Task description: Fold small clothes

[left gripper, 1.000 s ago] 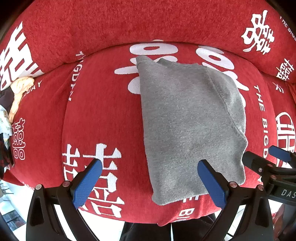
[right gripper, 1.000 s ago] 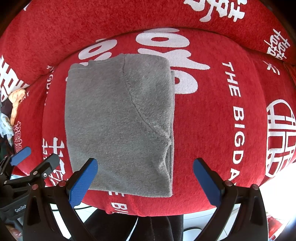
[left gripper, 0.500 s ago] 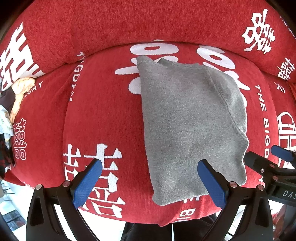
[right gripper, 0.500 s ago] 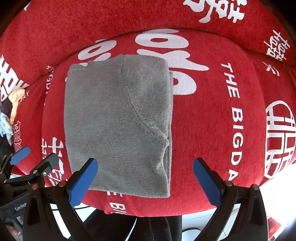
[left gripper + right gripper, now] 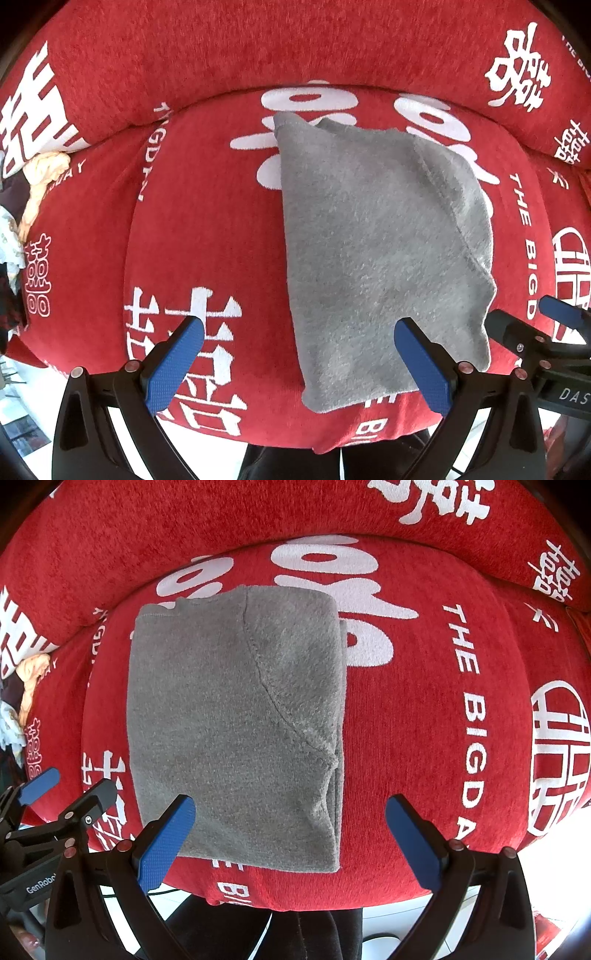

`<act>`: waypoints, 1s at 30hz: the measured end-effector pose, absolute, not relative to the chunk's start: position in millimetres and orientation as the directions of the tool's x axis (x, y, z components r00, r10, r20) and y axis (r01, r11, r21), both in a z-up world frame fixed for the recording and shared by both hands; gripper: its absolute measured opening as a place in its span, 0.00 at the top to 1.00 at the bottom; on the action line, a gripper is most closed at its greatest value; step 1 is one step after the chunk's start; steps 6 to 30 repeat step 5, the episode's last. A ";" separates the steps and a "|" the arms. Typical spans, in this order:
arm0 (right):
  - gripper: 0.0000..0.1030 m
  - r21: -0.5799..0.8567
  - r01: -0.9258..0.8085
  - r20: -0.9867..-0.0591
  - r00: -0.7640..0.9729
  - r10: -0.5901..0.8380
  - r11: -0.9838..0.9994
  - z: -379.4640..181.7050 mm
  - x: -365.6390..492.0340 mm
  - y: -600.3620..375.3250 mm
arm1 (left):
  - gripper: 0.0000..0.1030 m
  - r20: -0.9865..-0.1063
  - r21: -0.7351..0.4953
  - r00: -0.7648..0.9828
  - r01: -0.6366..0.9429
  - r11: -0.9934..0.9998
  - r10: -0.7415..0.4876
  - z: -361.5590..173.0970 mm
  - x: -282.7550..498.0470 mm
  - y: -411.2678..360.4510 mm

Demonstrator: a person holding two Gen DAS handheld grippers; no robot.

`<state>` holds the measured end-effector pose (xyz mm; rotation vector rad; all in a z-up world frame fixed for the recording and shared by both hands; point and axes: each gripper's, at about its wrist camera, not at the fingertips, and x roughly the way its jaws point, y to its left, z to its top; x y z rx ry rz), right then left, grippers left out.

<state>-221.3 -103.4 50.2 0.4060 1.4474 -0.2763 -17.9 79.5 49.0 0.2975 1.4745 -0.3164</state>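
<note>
Garment point(image 5: 236, 723): grey, folded flat on red cushion point(image 5: 424, 709). Left gripper point(image 5: 299, 354), right gripper point(image 5: 290, 830): jaws wide, empty. Fold apparently finished; next, set aside.

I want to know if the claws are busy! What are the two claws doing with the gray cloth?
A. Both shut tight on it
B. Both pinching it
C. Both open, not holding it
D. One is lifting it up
C: the left claw and right claw gape wide, and the gray cloth lies folded flat on the red cushion.
</note>
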 end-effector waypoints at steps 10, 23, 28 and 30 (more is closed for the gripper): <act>0.00 0.099 0.425 -0.992 0.108 0.058 0.900 48.6 -222.4 -102.4 | 0.00 -0.997 0.003 0.069 0.399 0.917 -0.027 49.5 -19.3 77.2; 0.00 0.099 0.425 -0.992 0.108 0.058 0.900 48.6 -222.4 -102.4 | 0.00 -0.997 0.003 0.069 0.399 0.917 -0.027 49.5 -19.3 77.2; 0.00 0.099 0.425 -0.992 0.108 0.058 0.900 48.6 -222.4 -102.4 | 0.00 -0.997 0.003 0.069 0.399 0.917 -0.027 49.5 -19.3 77.2; 0.00 0.099 0.425 -0.992 0.108 0.058 0.900 48.6 -222.4 -102.4 | 0.00 -0.997 0.003 0.069 0.399 0.917 -0.027 49.5 -19.3 77.2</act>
